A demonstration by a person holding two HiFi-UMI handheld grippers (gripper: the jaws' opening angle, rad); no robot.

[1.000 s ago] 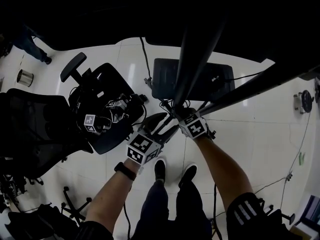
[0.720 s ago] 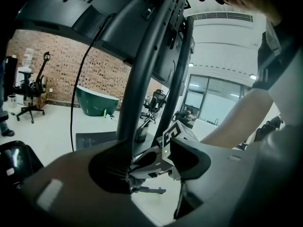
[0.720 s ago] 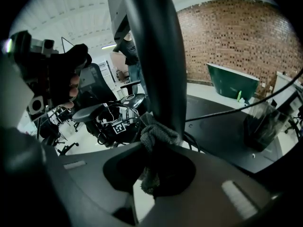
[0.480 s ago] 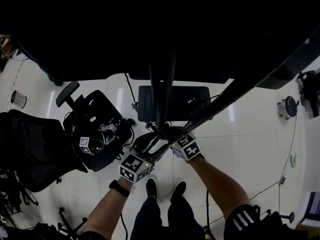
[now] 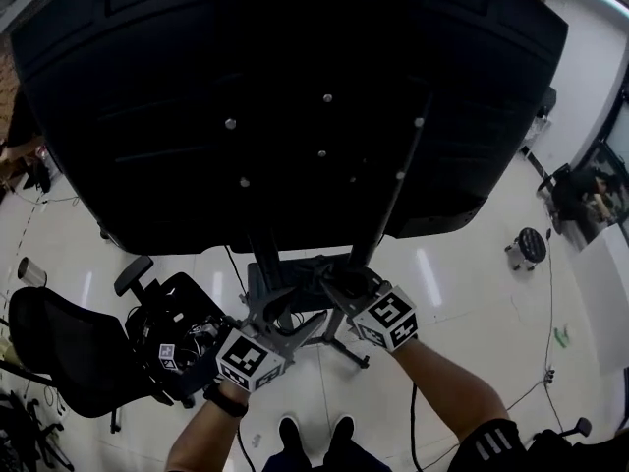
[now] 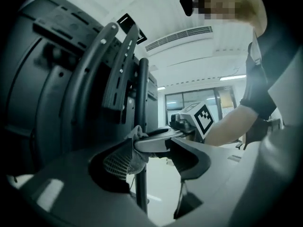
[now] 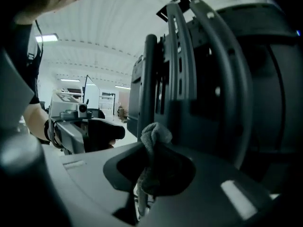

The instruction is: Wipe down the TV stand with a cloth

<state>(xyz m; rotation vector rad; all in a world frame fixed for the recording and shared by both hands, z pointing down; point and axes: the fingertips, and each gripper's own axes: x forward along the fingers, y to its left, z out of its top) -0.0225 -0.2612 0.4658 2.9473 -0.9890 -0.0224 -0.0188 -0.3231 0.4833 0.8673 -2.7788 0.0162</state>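
In the head view a black mesh office chair (image 5: pixel 59 347) stands at the lower left on the glossy white tiled floor (image 5: pixel 472 293). Right of it, at centre, the slim dark metal uprights of the TV stand (image 5: pixel 386 200) climb to the back of the large black flat-screen television (image 5: pixel 295 87) that fills the upper frame. In the left gripper view, the left gripper (image 6: pixel 158 162) has its jaws apart, with one thin upright of the stand showing in the gap. The small crumpled grey cloth (image 6: pixel 135 150) lies against the left-hand jaw, and the right gripper (image 6: pixel 147 143) reaches in from the right onto it. In the right gripper view, those jaws are clamped on the cloth, which sticks up between them just beside the upright.
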